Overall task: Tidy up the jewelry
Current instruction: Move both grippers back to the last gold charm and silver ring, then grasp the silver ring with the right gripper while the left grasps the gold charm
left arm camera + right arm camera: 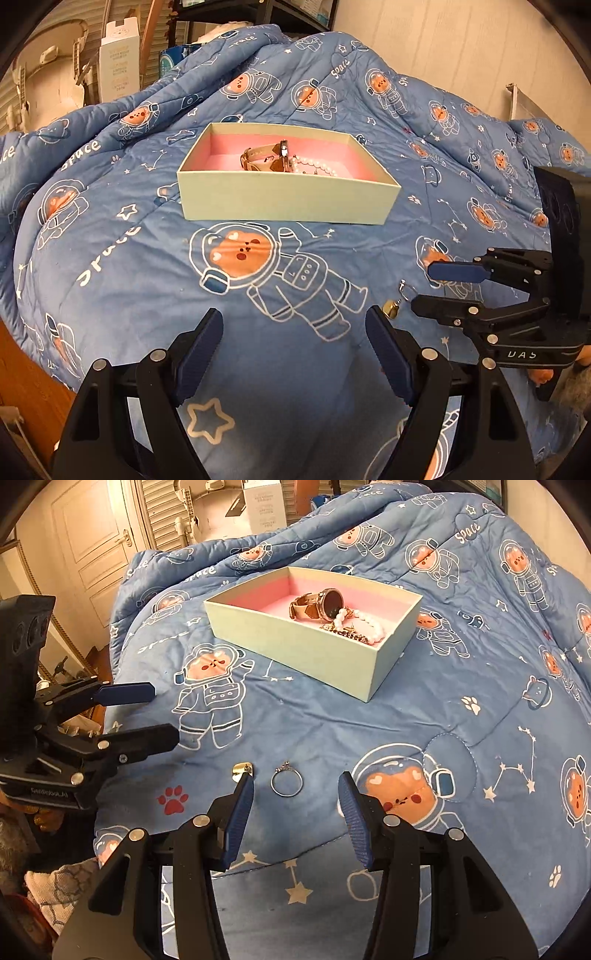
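A pale green box (284, 199) (295, 642) with a pink lining sits on the blue quilt. It holds a watch (319, 605) (271, 157), a pearl bracelet (364, 624) (317, 166) and a gold chain (343, 631). A silver ring (287, 782) (404, 293) lies on the quilt just ahead of my open right gripper (295, 797) (424, 291). A small gold piece (242, 768) (390, 308) lies by its left fingertip. My left gripper (293, 332) (162, 716) is open and empty, to the left of the ring.
The blue astronaut-print quilt (147, 258) (461, 720) covers the bed in soft folds. Cartons (118, 62) and shelving stand behind the bed. A white door (92, 542) and the bed's left edge show in the right wrist view.
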Tool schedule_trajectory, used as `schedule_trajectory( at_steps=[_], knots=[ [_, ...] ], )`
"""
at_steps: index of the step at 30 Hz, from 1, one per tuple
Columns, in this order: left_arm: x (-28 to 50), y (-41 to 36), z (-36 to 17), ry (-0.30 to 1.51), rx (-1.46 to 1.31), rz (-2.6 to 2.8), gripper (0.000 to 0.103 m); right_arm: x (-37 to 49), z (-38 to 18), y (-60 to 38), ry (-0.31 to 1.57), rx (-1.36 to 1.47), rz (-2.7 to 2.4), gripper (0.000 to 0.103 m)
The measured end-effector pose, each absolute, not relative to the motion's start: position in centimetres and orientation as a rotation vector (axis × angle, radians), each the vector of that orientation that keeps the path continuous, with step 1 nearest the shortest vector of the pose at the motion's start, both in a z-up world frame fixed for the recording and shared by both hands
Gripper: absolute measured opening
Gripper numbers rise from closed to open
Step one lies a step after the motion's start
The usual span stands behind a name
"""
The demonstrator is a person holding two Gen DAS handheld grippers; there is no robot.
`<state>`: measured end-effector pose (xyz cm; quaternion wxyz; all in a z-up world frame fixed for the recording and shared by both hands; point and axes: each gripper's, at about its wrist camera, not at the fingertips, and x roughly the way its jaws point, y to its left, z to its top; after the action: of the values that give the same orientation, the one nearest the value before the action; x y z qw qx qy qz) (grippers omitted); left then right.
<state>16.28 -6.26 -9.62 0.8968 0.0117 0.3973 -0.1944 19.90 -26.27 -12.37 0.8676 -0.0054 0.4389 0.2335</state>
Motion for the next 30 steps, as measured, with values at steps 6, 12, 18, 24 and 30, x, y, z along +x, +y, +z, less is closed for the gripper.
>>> schedule_trajectory(
  at_steps=[6,12,18,24,30],
  knots=[
    [15.5,-7.1,-9.9,0.822,0.048,-0.406,0.077,20.1,-12.9,-25.6,0.920,-0.031,0.489,0.041],
    [14.9,-7.7,-10.1,0.818,0.078,-0.406,0.076,20.3,-13.4,-25.4,0.916,-0.028,0.488,0.035],
    [14.5,-8.7,-10.1,0.816,0.095,-0.434,0.075,20.6,-13.7,-25.6,0.920,-0.004,0.493,0.024],
    [14.6,-10.3,-10.3,0.822,0.133,-0.485,0.063,20.6,-13.6,-25.9,0.920,0.015,0.492,0.020],
    [15.2,-12.1,-10.7,0.827,0.176,-0.530,0.056,20.6,-13.4,-26.8,0.926,0.034,0.469,0.020]
  ],
)
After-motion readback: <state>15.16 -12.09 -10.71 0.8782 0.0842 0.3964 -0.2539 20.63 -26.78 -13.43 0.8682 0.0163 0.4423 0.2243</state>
